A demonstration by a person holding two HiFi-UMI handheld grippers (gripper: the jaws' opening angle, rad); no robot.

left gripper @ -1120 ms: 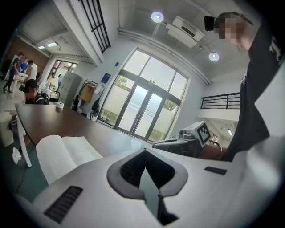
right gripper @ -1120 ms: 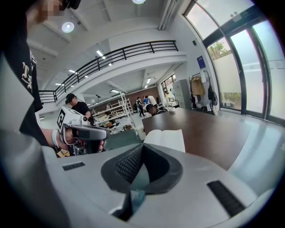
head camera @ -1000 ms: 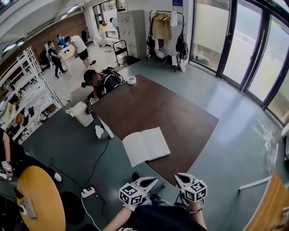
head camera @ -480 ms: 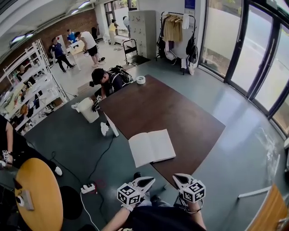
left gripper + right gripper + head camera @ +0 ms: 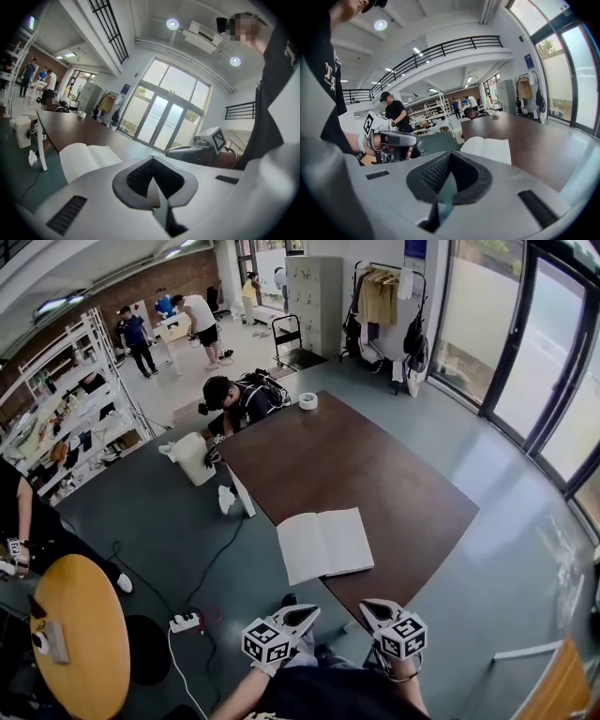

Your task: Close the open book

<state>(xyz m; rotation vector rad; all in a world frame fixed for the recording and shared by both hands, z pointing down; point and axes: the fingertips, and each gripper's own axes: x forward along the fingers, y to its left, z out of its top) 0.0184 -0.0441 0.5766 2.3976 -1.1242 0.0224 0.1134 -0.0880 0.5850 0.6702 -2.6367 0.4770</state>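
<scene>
Book (image 5: pixel 324 545) is lying open on the table (image 5: pixel 394 474), page print unreadable. Left gripper (image 5: pixel 302 615) and right gripper (image 5: pixel 372 608) are hanging closed and empty, short of the table.

Brown table (image 5: pixel 375 465) — open book (image 5: pixel 323 545) (near edge), tape roll (image 5: pixel 307 401).

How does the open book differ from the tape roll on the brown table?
The open book is a flat rectangle with its pages spread; the tape roll is a small ring. The book is much larger than the roll. The book lies at the near edge of the table; the roll sits at its far end. Both are white and rest on the table.
</scene>
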